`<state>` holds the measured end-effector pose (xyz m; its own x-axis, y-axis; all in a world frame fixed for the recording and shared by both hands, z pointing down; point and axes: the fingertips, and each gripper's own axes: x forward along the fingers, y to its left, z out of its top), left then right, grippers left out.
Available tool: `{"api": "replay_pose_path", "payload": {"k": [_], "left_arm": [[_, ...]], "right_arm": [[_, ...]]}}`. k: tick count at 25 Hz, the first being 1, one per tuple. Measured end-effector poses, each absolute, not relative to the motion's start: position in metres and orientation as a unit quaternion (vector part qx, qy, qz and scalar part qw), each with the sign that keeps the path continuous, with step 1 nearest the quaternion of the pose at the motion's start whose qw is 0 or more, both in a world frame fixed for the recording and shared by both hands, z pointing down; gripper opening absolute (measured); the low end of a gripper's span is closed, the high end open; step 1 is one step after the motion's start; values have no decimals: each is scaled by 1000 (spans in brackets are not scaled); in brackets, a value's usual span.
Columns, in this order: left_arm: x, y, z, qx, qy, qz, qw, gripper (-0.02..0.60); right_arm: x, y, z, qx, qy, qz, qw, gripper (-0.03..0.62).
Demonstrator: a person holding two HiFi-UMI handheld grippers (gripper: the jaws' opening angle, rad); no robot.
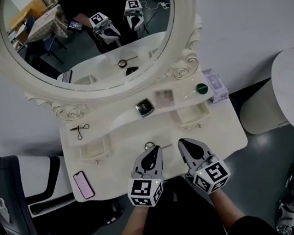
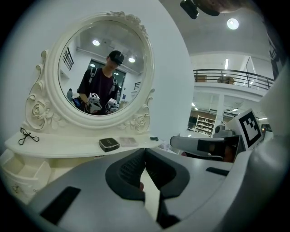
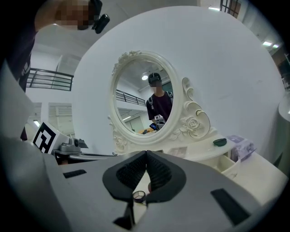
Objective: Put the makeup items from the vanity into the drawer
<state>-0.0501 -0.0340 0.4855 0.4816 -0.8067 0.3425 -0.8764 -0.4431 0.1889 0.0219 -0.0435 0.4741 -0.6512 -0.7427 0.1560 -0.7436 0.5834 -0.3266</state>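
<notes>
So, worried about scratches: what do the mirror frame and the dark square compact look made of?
The cream carved mirror frame looks like satin-painted wood or moulded resin, given its rose reliefs. The dark square compact seems glossy plastic, with a metallic-looking rim.

Large open hall with balcony railing and shelving behind vanity

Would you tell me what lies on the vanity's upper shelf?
A dark compact, a flat pale card, a green round item and, at the left, a black wire clip. The mirror frame hides the back of the shelf.
</notes>
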Motion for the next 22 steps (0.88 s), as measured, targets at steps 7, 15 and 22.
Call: {"api": "replay_pose_path", "payload": {"k": [7, 15, 22], "left_arm": [[-64, -43, 514, 834, -502, 122, 192, 15], [-76, -45, 530, 841, -488, 134, 193, 15], [-84, -42, 561, 840, -483, 172, 178, 18]], "right_arm": [[9, -54, 500, 413, -886, 210, 12, 23], [-3, -56, 517, 428, -874, 228, 17, 23], [-12, -57, 541, 433, -866, 248, 24, 23]]}}
